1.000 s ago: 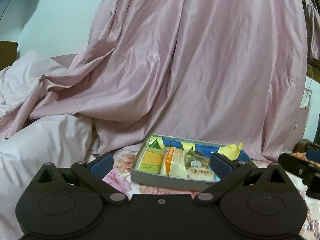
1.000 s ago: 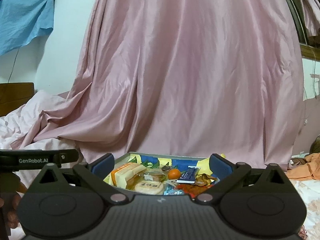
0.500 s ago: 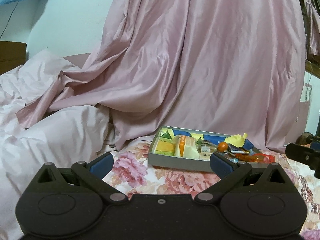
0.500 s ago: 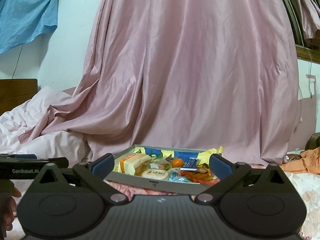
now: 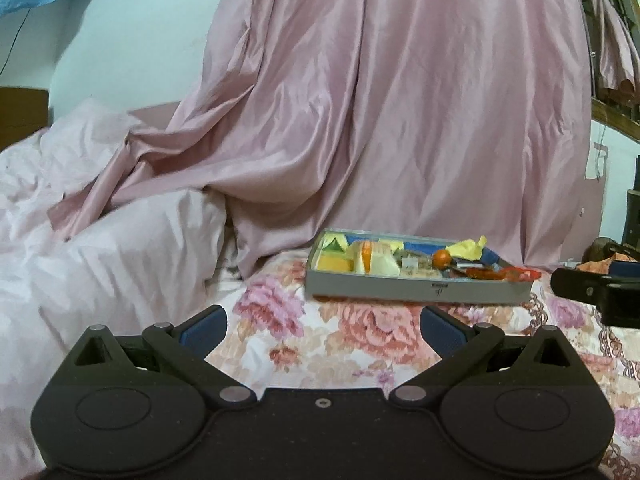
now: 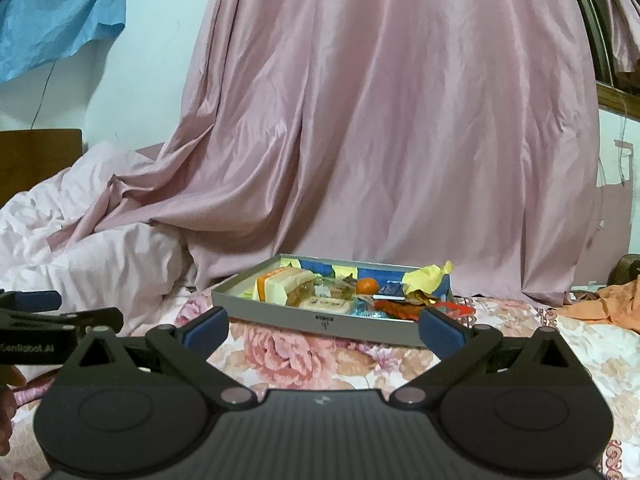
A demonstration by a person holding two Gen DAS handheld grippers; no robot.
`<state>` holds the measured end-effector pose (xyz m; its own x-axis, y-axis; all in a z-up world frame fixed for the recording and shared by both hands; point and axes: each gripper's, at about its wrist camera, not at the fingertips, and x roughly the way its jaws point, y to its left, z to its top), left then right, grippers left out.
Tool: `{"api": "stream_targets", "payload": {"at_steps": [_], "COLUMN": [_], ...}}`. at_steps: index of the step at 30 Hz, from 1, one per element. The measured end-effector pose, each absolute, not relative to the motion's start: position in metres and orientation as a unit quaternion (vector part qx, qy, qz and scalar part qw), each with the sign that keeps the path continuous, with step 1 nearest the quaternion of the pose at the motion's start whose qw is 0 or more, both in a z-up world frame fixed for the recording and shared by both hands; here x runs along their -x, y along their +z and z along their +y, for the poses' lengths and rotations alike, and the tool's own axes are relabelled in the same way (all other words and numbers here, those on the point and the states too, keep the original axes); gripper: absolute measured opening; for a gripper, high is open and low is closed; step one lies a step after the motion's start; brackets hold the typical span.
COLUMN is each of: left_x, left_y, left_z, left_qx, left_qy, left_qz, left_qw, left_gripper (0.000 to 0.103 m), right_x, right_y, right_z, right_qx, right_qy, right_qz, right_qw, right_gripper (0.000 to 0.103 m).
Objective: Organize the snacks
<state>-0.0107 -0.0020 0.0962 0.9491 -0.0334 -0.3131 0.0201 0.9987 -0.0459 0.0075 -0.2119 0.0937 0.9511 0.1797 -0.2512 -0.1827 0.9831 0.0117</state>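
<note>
A shallow grey tray [image 5: 404, 290] [image 6: 280, 312] sits on the floral bedspread, filled with several wrapped snacks, yellow packets, a small orange fruit [image 5: 441, 257] [image 6: 367, 285] and a red wrapper [image 6: 400, 309]. My left gripper [image 5: 322, 330] stands open with nothing between its fingers, some way in front of the tray and left of it. My right gripper [image 6: 323, 330] is open and empty too, close before the tray's front wall. In the left wrist view the right gripper's black body shows at the right edge; in the right wrist view the left gripper shows at the left edge.
A pink satin curtain [image 5: 380, 120] hangs down behind the tray. A crumpled pale pink quilt [image 5: 100, 260] is heaped on the left. Orange cloth [image 6: 600, 304] lies at the far right. A blue cloth [image 6: 56, 16] hangs on the wall. Part of a hand [image 6: 6, 412] shows.
Both grippers have drawn back from the tray, which now looks smaller and farther away, with more floral bedspread showing in front. Both stayed open.
</note>
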Motion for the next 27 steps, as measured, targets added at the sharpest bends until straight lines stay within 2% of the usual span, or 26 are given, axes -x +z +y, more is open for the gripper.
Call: {"api": "stream_targets", "payload": {"at_steps": [8, 27], "left_x": [0.006, -0.02], "left_y": [0.076, 0.03], "left_z": [0.01, 0.008], "left_qx": [0.047, 0.032], "left_qy": [-0.018, -0.033], "left_qz": [0.194, 0.24], "left_qw": [0.98, 0.97], "left_gripper": [0.102, 0.102], "right_x": [-0.003, -0.016], "right_y": [0.074, 0.014], "right_z": [-0.208, -0.202], "right_qx": [-0.005, -0.019], "right_qy": [0.059, 0.023], "right_qz": [0.154, 0.213], "right_qw": [0.986, 0.977], "right_gripper": [0.103, 0.103]}}
